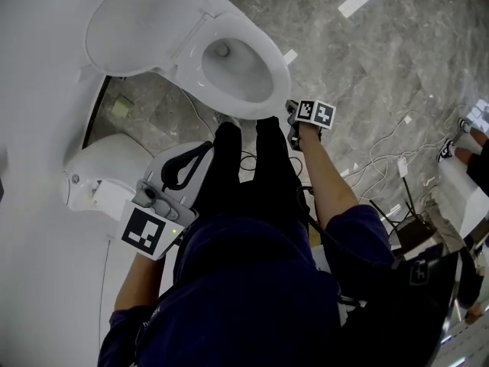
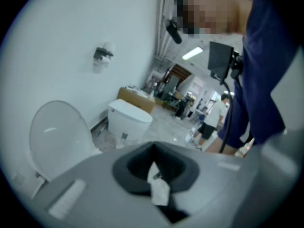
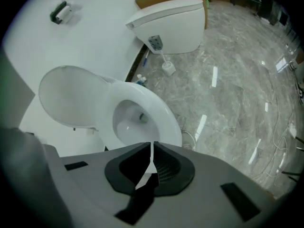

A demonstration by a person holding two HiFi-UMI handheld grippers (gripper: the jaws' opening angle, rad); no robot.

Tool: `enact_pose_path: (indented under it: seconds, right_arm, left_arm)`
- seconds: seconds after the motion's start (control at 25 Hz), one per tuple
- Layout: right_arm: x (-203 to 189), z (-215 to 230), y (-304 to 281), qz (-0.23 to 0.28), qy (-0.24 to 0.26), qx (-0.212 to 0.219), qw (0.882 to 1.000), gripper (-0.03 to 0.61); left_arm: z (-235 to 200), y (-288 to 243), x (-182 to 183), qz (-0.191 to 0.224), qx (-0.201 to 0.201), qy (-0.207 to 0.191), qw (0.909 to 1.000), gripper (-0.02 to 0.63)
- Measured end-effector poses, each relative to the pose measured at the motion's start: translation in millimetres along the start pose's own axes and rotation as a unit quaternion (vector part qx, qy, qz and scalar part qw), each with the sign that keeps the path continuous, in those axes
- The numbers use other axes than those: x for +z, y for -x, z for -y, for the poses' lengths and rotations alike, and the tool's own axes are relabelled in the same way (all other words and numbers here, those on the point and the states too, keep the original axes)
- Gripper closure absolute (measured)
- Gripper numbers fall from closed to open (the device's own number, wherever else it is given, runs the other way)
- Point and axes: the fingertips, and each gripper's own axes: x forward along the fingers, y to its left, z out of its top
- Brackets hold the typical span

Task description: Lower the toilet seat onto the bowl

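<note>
The white toilet stands by the wall with its lid tipped back. Its seat lies flat on the bowl's rim, around the open bowl. My right gripper hangs just off the bowl's front edge, apart from it, jaws shut with nothing between them. My left gripper is held back near the person's body, left of the black-clad legs. Its jaws look shut and empty in the left gripper view, where the raised lid shows at the left.
A second white toilet with its lid closed stands further along the wall, a toilet brush holder beside it. A paper holder is on the wall. Cables trail over the grey marble floor to the right. People stand in the background.
</note>
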Motion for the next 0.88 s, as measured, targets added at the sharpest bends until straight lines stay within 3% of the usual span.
enact_pose_path:
  seconds: [0.2,0.36,0.48,0.64,0.8,0.88]
  right_arm:
    - [15,-91,55,0.034,0.082,0.098,0.991,0.56]
    - [30,-189,117,0.072,0.191,0.177,0.963,0.56]
    - [37,-260,176,0.107,0.278,0.224,0.928,0.561]
    - [43,-337,259,0.167,0.394,0.257,0.867,0.563]
    - [46,-388,328,0.225,0.47,0.263,0.812,0.566]
    - [46,-408,357,0.25,0.492,0.264,0.791,0.566]
  left_arm:
    - [9,20,33,0.041,0.01,-0.022,0.9989,0.609]
    - [12,38,62,0.085,0.024,-0.044,0.9951,0.609]
    - [14,51,82,0.114,0.033,-0.053,0.9915,0.609]
    - [17,71,107,0.151,0.049,-0.081,0.984,0.61]
    - [16,92,129,0.188,0.063,-0.1,0.975,0.609]
    - [15,101,136,0.201,0.068,-0.104,0.9717,0.609]
